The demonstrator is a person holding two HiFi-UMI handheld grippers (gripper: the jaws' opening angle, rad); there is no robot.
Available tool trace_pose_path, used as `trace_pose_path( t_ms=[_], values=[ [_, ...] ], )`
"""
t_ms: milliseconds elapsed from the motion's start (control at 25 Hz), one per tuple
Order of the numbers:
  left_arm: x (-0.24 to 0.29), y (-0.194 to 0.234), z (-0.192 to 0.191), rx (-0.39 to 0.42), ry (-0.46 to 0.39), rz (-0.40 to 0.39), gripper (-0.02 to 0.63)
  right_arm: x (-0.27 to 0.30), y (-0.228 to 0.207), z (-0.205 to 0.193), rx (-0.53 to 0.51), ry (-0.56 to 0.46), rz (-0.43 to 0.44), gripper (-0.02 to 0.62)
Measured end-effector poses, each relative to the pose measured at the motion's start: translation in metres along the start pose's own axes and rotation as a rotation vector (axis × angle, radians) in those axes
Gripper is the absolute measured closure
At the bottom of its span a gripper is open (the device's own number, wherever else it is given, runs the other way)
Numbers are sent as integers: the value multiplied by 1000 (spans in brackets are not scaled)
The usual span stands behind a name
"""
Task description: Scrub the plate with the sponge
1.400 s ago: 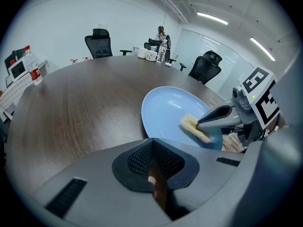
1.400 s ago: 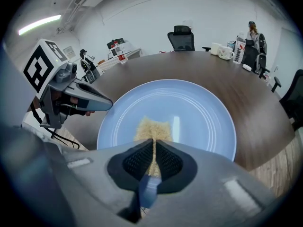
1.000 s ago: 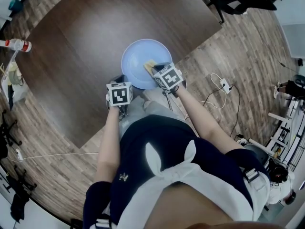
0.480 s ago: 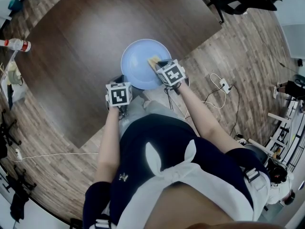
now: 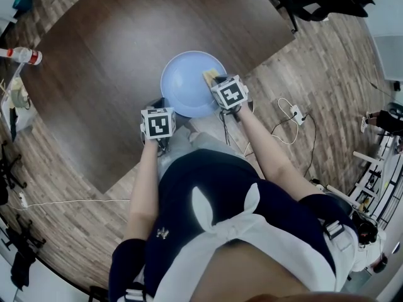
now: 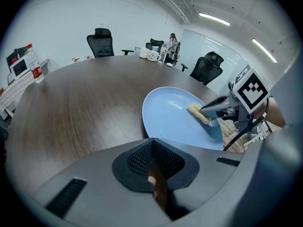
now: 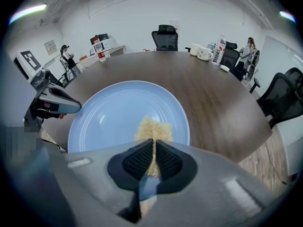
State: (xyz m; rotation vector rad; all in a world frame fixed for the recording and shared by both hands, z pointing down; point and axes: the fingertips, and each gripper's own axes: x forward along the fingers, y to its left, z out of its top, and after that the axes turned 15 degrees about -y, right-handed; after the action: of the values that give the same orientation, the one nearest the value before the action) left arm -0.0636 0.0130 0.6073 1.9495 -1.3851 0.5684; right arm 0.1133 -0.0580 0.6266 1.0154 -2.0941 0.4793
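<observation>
A light blue plate (image 5: 186,80) (image 6: 173,115) (image 7: 109,112) lies on the dark wooden table (image 5: 113,49), near its front edge. My right gripper (image 5: 215,80) (image 7: 154,150) is shut on a yellow sponge (image 5: 210,76) (image 7: 154,126) (image 6: 199,113), which rests on the plate's right part close to the rim. My left gripper (image 5: 160,104) (image 6: 152,148) sits at the plate's near-left rim with its jaws shut and only a thin brown slit between the pads. Whether it touches the rim I cannot tell.
A water bottle (image 5: 22,55) (image 6: 32,65) stands at the table's far left. Office chairs (image 7: 164,36) and mugs (image 7: 204,53) are at the far side. A white cable and power strip (image 5: 293,112) lie on the wooden floor to the right.
My right gripper has slid the sponge to the right and a little farther away across the plate, toward its right rim. The left gripper and the plate have stayed put.
</observation>
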Motion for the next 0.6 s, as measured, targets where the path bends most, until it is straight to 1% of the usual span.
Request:
trace_pose_path(
  t_ms=[200,360,400,520,600],
  values=[
    [1,-1,0,-6,0,4,600,-2,-7,4,12,-13,-37,577],
    [-3,13,7,42,-21,67,600,-4,-4,3,29,-12,-25,577],
    [-3,15,7,45,-21,73,600,-5,-3,3,29,-12,-22,577],
    [-3,10,4,29,-12,57,600,-8,0,-1,34,-7,-19,577],
    [-2,10,4,32,-12,63,601,-10,2,-6,45,1,-9,577]
  ],
)
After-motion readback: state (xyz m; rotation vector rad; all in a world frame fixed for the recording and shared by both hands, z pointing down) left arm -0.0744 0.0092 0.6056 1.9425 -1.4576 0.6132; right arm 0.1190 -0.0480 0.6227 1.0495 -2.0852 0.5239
